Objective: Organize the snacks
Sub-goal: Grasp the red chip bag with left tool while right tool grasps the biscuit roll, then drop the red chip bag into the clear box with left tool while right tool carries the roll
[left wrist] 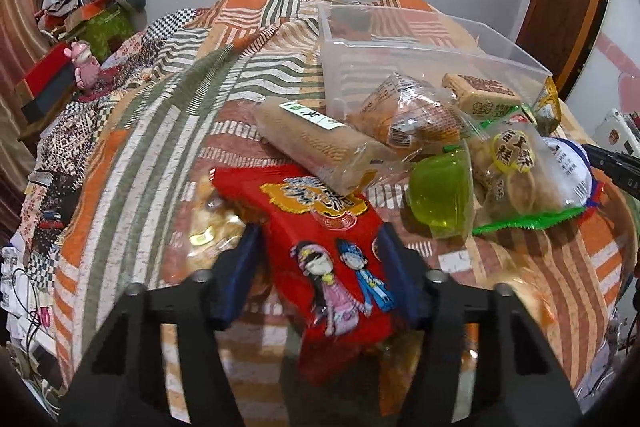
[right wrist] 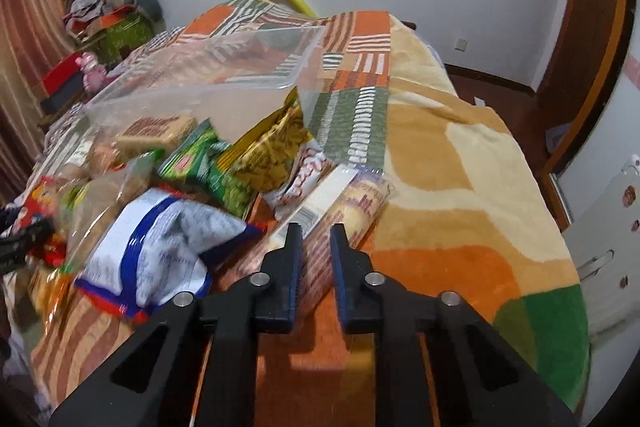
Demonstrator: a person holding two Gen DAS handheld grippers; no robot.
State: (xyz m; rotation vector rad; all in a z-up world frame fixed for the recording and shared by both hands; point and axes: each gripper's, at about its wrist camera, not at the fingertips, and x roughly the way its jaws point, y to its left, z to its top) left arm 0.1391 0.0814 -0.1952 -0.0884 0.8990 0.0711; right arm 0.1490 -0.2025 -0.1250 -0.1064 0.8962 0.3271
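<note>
Glossy red packet (left wrist: 320,227), clear plastic bin (left wrist: 420,55), woven blanket (left wrist: 160,155)

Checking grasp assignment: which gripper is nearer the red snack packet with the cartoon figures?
Left. The left gripper has its fingers on either side of the red packet. The right gripper sits across the snack pile, closed on a long clear-wrapped biscuit pack.

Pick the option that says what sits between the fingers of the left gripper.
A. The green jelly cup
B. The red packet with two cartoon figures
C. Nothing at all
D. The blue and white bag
B: in the left wrist view the left gripper straddles the red packet, one finger on each long side, while the green jelly cup and the blue and white bag lie farther off.
</note>
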